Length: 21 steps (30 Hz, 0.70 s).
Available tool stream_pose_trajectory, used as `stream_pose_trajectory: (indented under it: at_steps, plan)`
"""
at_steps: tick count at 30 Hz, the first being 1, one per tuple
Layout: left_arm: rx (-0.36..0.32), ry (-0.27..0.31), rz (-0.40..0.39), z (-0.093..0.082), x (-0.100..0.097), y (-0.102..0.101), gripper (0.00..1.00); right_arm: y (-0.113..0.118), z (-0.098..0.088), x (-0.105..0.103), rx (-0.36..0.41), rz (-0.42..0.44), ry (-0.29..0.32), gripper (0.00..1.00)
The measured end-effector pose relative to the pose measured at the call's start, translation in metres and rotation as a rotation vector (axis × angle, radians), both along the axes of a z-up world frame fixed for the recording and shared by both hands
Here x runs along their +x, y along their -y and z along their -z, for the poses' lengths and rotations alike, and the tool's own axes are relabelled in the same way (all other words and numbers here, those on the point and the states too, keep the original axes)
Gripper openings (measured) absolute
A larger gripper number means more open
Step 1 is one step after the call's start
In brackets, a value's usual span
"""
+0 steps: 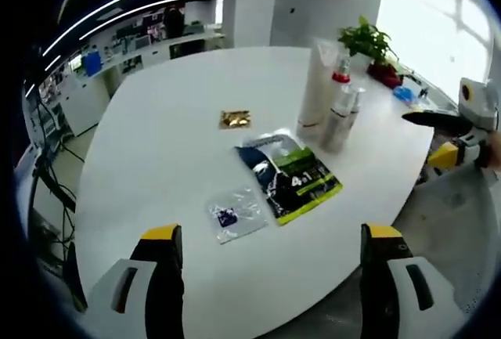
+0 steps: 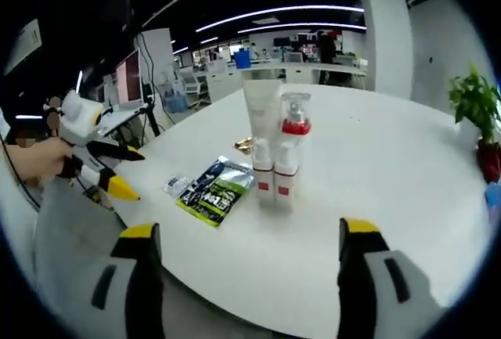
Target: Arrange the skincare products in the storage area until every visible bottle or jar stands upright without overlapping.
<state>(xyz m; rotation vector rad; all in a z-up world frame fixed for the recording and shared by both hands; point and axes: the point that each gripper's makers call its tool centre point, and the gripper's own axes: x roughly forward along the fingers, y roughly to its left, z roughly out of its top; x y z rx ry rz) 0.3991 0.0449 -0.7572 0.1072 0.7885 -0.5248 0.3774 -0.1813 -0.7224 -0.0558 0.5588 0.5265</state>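
On the white desk (image 1: 156,143) the tall tube (image 2: 261,131) and red-collared pump bottles (image 2: 288,155) already stood upright in a tight cluster, sachets (image 1: 293,174) lay flat nearby, and both claws, left (image 1: 270,237) and right (image 2: 246,233), hung released, grasping nothing.

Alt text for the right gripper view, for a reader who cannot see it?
A white tube and two clear bottles stand upright, clustered on a white table, with flat sachets lying beside them. The right gripper, jaws open, frames the foreground; the left gripper enters from the left.
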Motion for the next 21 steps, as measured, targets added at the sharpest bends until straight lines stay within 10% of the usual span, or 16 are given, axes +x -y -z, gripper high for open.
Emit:
stream_pose_trajectory:
  at_steps: [21]
  plan:
    - [0.068, -0.021, 0.061, 0.009, 0.055, 0.02, 0.92, 0.006, 0.002, 0.002, 0.011, 0.031, -0.004, 0.94]
